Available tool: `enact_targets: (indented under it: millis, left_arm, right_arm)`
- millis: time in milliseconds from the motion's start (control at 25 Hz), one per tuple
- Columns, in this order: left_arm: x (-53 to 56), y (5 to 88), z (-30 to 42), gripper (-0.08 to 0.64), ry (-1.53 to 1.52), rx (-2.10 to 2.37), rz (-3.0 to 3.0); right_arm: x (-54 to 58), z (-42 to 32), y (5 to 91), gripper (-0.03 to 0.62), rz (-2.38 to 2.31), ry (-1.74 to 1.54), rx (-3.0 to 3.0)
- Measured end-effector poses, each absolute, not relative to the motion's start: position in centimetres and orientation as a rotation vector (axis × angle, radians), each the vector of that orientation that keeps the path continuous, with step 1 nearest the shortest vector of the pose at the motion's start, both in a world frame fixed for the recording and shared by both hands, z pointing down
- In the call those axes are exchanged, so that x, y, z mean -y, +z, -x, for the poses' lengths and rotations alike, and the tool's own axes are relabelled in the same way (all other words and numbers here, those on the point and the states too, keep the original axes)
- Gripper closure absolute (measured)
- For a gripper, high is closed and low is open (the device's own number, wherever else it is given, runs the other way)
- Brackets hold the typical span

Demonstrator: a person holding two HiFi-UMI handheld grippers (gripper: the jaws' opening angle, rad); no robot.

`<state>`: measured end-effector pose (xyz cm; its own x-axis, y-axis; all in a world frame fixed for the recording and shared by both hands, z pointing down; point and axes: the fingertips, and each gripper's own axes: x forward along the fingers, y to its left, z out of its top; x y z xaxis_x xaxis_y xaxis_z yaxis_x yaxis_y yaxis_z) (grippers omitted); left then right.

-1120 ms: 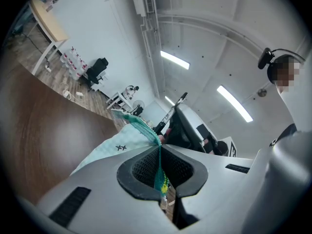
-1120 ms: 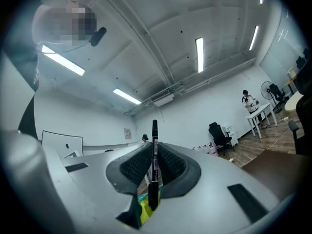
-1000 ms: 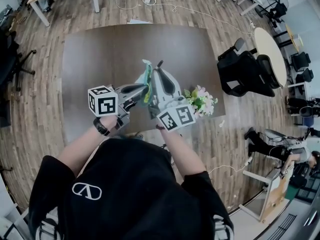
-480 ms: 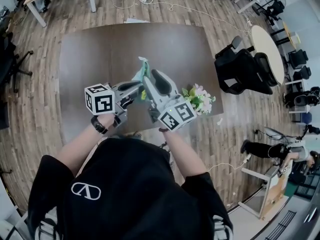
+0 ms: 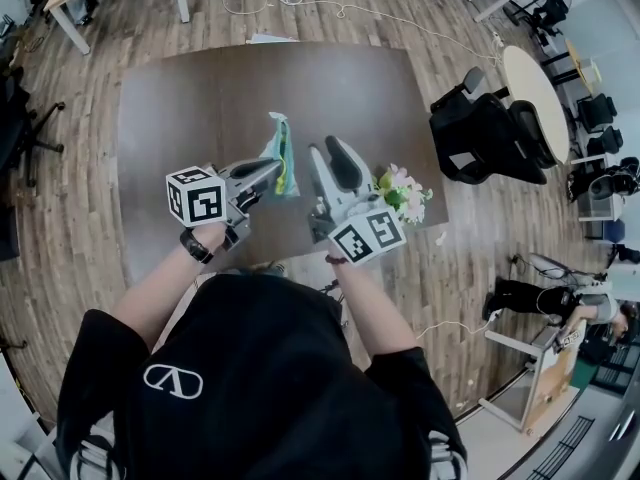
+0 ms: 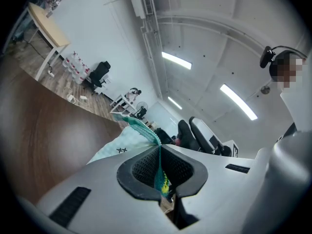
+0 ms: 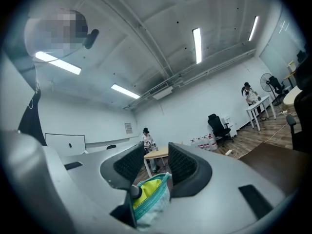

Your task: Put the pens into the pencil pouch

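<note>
While pinched by its teal zipper edge, held clear above the table [image 5: 190, 98] by the left gripper [image 5: 272, 168], jaws tight together on that edge: pouch [image 5: 279, 148], pale with small dark stars. From the head view, over the table's middle, slanting from the left jaws toward 12 o'clock. At 3 o'clock of the pouch, just beside it, right gripper [image 5: 330, 156], also pointing toward 12 o'clock, jaws partly apart, having just been opening. Along those jaws in the right gripper view: pouch mouth low in the gap, near the jaw roots, pads standing clear of it on both sides, pressing on nothing. Inside the mouth, behind the zipper band, yellow-green thing [image 7: 145, 188]; pen or not, cannot tell. Same colour glimpsed low between the left jaws, under the clamped edge. At 7 o'clock of the pouch, left cube [image 5: 195, 196] with its square markers; at 5 o'clock, right cube [image 5: 367, 238]. At 4 o'clock of the right gripper, near the table's 4 o'clock corner, flowers [image 5: 405, 196], pink and white among green leaves, apart from the pouch.
</note>
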<state>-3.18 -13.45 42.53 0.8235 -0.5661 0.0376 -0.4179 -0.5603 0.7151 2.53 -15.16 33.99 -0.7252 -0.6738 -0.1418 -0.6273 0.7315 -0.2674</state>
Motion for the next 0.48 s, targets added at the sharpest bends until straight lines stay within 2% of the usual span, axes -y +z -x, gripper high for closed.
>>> enact_targets:
  millis: [480]
  left_arm:
    - [16.6,54.7,9.3,0.546,-0.042,0.984,-2.164]
  right_arm:
    - [13.1,-7.9,38.5,0.453,1.244,-0.419,-2.666]
